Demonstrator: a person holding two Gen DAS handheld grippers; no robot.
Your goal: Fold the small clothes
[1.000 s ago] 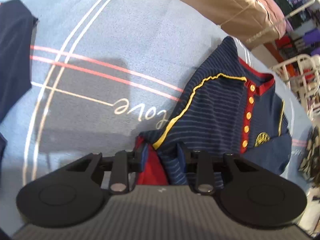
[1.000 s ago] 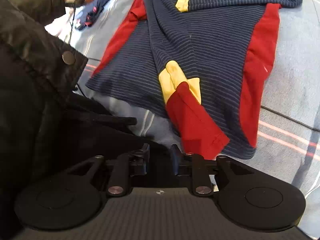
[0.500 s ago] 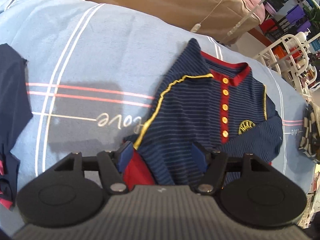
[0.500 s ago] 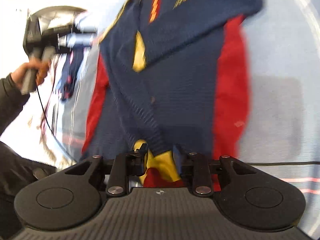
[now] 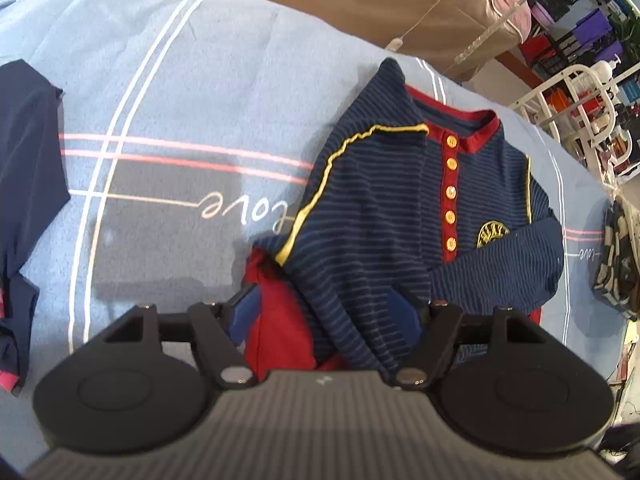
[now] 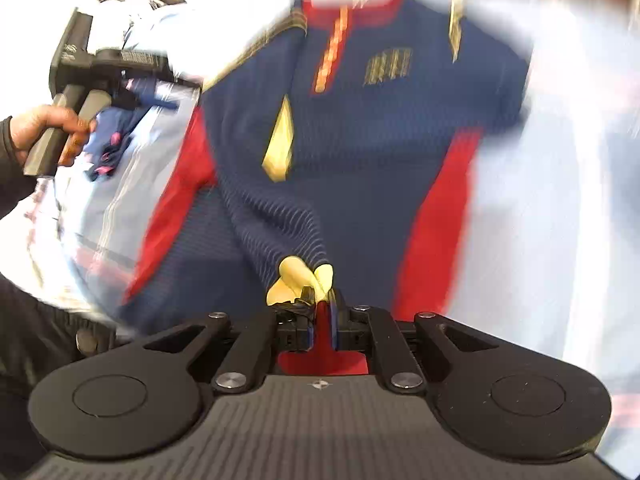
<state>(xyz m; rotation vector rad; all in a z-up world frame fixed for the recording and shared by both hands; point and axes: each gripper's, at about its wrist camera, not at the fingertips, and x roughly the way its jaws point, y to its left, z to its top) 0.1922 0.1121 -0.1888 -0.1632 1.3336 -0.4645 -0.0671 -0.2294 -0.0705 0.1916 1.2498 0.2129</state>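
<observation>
Currently on the bed: one small navy striped polo shirt (image 5: 384,216), red collar and placket, orange buttons, yellow piping, crest on the chest. It lies face up on the light blue bedsheet (image 5: 180,80), which carries white and pink lines and a scripted word.

Left claw (image 5: 326,320): jaws wide apart, straddling the shirt's near red-and-navy edge without pinching it. One striped sleeve lies folded across the chest below the crest.

Right claw (image 6: 322,320): jaws narrow, closed on the other sleeve's cuff (image 6: 304,280), yellow band and red end showing between the pads. The sleeve runs taut from the shoulder toward the camera. This view is motion-blurred, so fine detail of the fabric is lost.

Step in hand, as judged: the second sleeve fold, the cuff being carried over the shirt body.

Next move calls for: laying that sleeve flat across the chest beside the first, letting go cleanly, then a grip on the hem for the lengthwise fold.

Also present: dark navy garment (image 5: 28,160) at the sheet's left edge; patterned cloth (image 5: 618,256) far right; white metal rack (image 5: 576,92) beyond the bed.
</observation>
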